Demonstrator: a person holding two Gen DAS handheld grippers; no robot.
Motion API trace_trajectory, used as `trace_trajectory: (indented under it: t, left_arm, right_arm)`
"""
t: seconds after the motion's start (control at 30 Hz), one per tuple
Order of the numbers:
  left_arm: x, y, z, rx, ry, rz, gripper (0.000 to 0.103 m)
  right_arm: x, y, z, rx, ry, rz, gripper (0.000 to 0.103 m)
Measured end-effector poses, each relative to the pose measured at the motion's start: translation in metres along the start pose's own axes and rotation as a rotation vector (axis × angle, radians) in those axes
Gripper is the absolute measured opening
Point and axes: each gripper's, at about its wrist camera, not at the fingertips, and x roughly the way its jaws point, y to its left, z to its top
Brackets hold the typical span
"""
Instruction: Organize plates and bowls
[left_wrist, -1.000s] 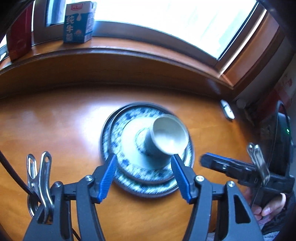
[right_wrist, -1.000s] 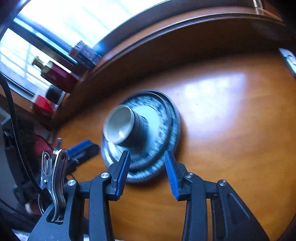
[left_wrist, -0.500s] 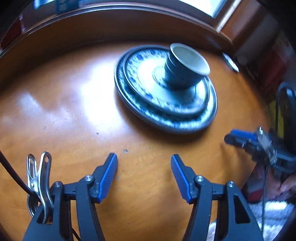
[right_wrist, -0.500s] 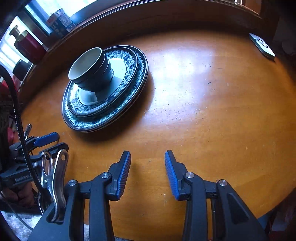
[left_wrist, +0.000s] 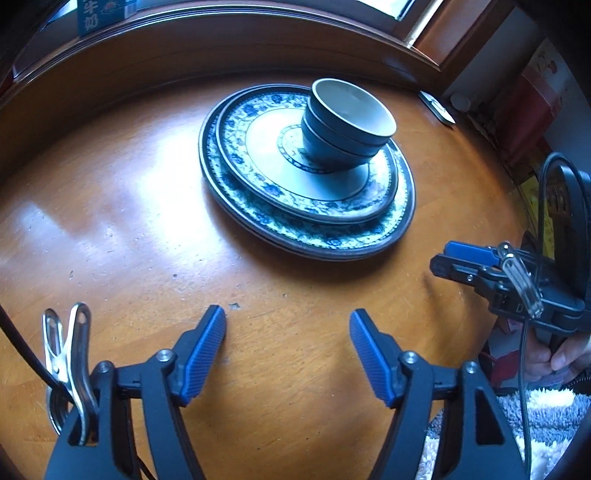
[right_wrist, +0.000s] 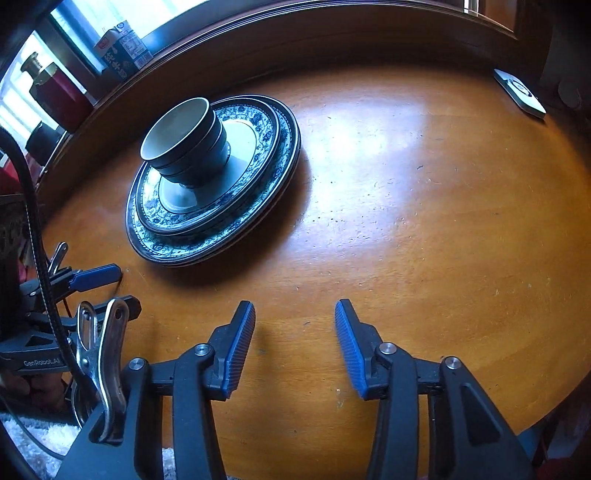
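A stack of blue-and-white patterned plates (left_wrist: 258, 192) (right_wrist: 266, 155) rests on the round wooden table (left_wrist: 110, 240). On the plates stands a nest of dark blue bowls (left_wrist: 343, 129) (right_wrist: 188, 147) with pale insides. My left gripper (left_wrist: 288, 347) hovers over bare wood in front of the stack, its jaws opening with nothing between them. My right gripper (right_wrist: 295, 343) is likewise near the table's front edge, to the right of the stack, jaws opening and empty. Each wrist view shows the other gripper (left_wrist: 480, 266) (right_wrist: 88, 280) at its side.
A raised wooden rim (left_wrist: 221, 48) runs along the table's far side below a window. A milk carton (right_wrist: 123, 51) and a red bottle (right_wrist: 59, 92) stand on the sill. A small white device (right_wrist: 519, 92) lies at the far right. A hand (left_wrist: 554, 358) grips the right handle.
Both grippers have drawn back from the stack toward the table's front and tilted down. Their jaws have spread wider in the last half second. The plates and bowls stay put.
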Motion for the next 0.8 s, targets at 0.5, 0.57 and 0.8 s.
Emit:
trace_trajectory:
  t: [0.5,0.57,0.8]
  left_arm:
    - [0.0027,-0.0055,0.0014,0.029,-0.01,0.0,0.078]
    - [0.0034,-0.0061,0.0004,0.033,-0.013,0.002,0.078]
    - [0.003,-0.0066,-0.0007,0.024,-0.011,-0.01,0.079]
  right_arm:
    - [-0.0002,-0.0069,0.0023,0.011,-0.011,0.05,0.05]
    - [-0.0008,-0.0078,0.0013,0.013,-0.015,0.056,0.05]
    - [-0.0023,-0.0042,-0.0034,-0.009,-0.029,0.039,0.05]
